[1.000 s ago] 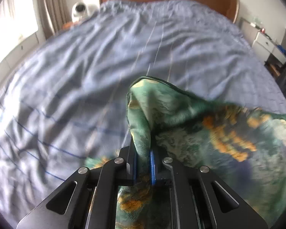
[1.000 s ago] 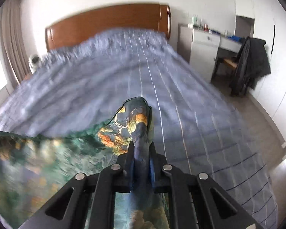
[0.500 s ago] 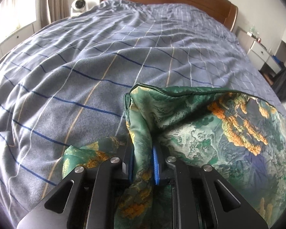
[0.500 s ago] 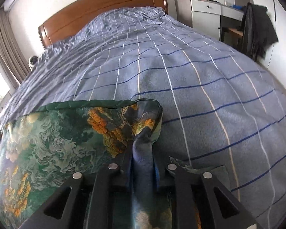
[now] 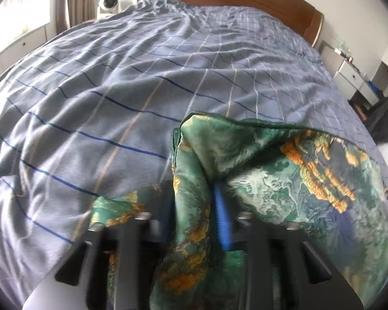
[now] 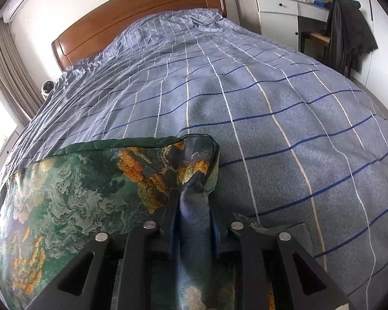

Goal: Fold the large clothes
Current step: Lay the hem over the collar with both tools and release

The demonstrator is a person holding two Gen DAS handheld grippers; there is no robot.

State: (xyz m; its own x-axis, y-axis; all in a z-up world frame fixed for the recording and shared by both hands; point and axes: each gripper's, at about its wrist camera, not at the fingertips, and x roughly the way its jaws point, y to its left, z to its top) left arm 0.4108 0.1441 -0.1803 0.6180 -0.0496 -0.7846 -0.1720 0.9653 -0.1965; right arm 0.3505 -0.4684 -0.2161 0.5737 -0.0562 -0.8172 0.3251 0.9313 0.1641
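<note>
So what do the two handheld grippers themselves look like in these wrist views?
Both look alike: the left gripper and right gripper have matte black angular bodies with triangular cut-outs, round silver bolt heads along the top, and two black fingers lined with blue pads. No cables, markings or sleeves show.

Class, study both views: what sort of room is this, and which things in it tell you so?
Almost certainly a bedroom: a large bed under a blue-grey checked cover, a curved brown wooden headboard, and a white drawer unit beside it.
</note>
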